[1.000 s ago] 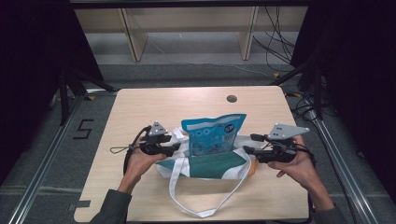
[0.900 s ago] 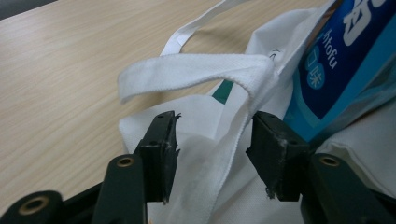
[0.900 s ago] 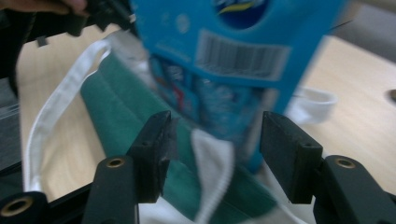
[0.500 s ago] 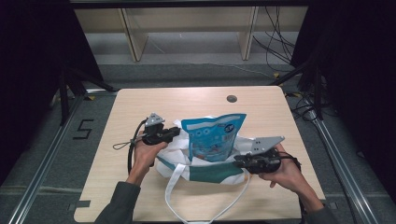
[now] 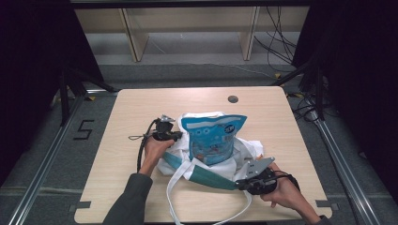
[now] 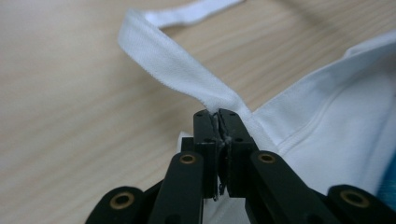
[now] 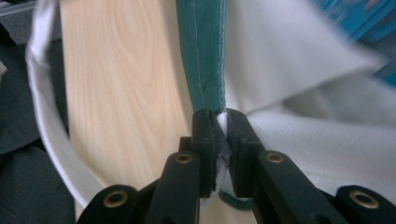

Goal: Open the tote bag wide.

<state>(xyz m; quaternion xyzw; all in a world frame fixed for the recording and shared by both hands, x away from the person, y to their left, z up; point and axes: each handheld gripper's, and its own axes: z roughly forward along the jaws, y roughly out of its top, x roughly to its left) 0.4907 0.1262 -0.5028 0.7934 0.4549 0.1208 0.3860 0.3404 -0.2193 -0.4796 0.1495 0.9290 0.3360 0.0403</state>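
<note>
While one blue pouch stands inside, two claws, left claw and right claw, have just clamped, apparently, one white bag.

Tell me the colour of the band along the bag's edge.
Teal green band on a white bag, shown best in the right gripper view.

Snack pouch upright in the cloth bag mid-table — left tool left, right tool front-right.
</note>
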